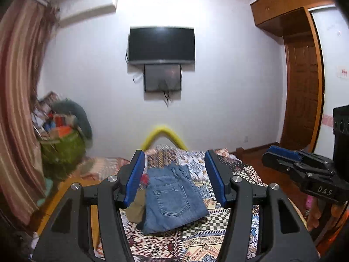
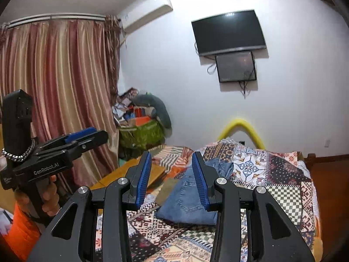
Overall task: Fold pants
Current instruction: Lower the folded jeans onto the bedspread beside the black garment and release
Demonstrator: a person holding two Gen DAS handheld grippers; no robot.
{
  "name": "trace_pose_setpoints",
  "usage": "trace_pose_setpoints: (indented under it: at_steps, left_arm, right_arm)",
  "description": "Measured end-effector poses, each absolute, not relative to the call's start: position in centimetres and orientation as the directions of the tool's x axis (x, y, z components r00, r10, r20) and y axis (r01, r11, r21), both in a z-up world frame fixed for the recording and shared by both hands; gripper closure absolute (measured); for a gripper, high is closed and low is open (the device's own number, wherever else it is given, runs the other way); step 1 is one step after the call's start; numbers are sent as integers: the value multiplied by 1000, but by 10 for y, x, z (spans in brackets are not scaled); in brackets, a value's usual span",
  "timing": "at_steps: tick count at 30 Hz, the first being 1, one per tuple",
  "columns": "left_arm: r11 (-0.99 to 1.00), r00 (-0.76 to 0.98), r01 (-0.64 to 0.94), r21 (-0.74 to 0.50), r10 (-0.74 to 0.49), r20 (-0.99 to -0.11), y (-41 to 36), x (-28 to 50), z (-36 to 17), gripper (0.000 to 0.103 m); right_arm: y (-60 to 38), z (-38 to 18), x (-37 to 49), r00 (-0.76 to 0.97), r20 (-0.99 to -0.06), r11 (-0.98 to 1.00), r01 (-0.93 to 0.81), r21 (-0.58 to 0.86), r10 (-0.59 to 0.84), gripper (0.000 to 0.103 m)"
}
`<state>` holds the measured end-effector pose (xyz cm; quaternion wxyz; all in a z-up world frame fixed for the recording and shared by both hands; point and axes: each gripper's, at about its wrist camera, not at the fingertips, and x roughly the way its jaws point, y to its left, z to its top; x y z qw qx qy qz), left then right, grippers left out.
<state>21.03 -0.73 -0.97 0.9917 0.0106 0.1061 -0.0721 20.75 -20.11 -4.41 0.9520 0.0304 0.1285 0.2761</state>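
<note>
So the folded jeans are sitting on the patchwork bedspread, low in the centre of the left wrist view, back pocket up. Both claws are up in the air, well clear of the fabric and pointing only slightly down toward the far wall with the TV.

The left gripper has its jaws spread with nothing between them; you just see the jeans through the gap, further down the bed. The right gripper has its jaws a bit narrower but still apart and also empty. In its view the denim sits lower centre, partly hidden behind the right-hand blue finger.

The relation that matters: the bundle lies ahead of and below both claws, with its long axis running away from the cameras and tilted a bit toward the upper left of the left wrist frame. It looks pretty much centred for the left claw and slightly right of centre for the right one, so I'd guess the left is better lined up, though fisheye warp makes that hard to call.

There's also a tan piece tucked at the jeans' left edge, maybe another garment. To me the fold looks basically done.
</note>
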Motion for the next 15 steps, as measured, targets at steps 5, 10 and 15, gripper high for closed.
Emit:
trace_pose_setpoints:
  at_steps: [5, 10, 15]
  left_arm:
    - [992, 983, 125, 26, -120, -139, -15, 160, -9, 29]
    - [993, 988, 116, 25, -113, -104, -23, 127, -15, 9]
    - [994, 991, 103, 45, -99, -85, -31, 109, -22, 1]
  right_arm:
    - [-203, -36, 165, 834, -162, 849, -518, 102, 528, 66]
    - [-204, -32, 137, 855, -104, 861, -503, 69, 508, 47]
    - [-203, -32, 117, 877, -78, 881, -473, 27, 474, 24]
